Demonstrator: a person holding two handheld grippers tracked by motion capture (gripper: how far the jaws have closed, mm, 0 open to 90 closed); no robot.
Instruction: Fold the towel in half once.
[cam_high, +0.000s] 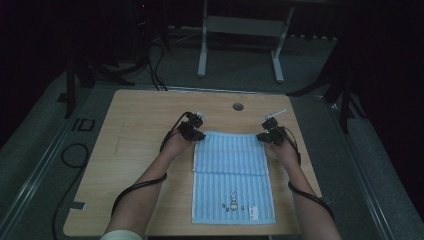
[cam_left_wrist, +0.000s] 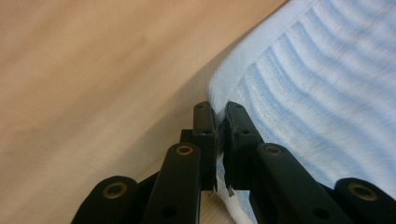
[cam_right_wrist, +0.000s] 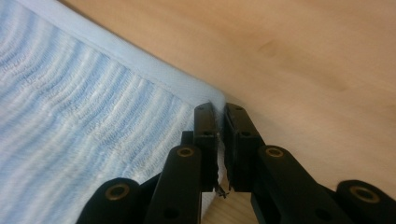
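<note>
Wooden counter (cam_high: 140, 150) carries a light blue ribbed towel (cam_high: 232, 175) lying flat at its centre-right, its near part folded over, a small printed figure and label near the front hem. The left gripper (cam_high: 196, 134) sits at the towel's far left corner, jaws closed on the hem of that corner. The right gripper (cam_high: 265, 137) sits at the far right corner, jaws likewise clamped on the towel's edge there

Pinched towel (cam_left_wrist: 327, 93) corners hidden between pads (embroidered motif too small).
</note>
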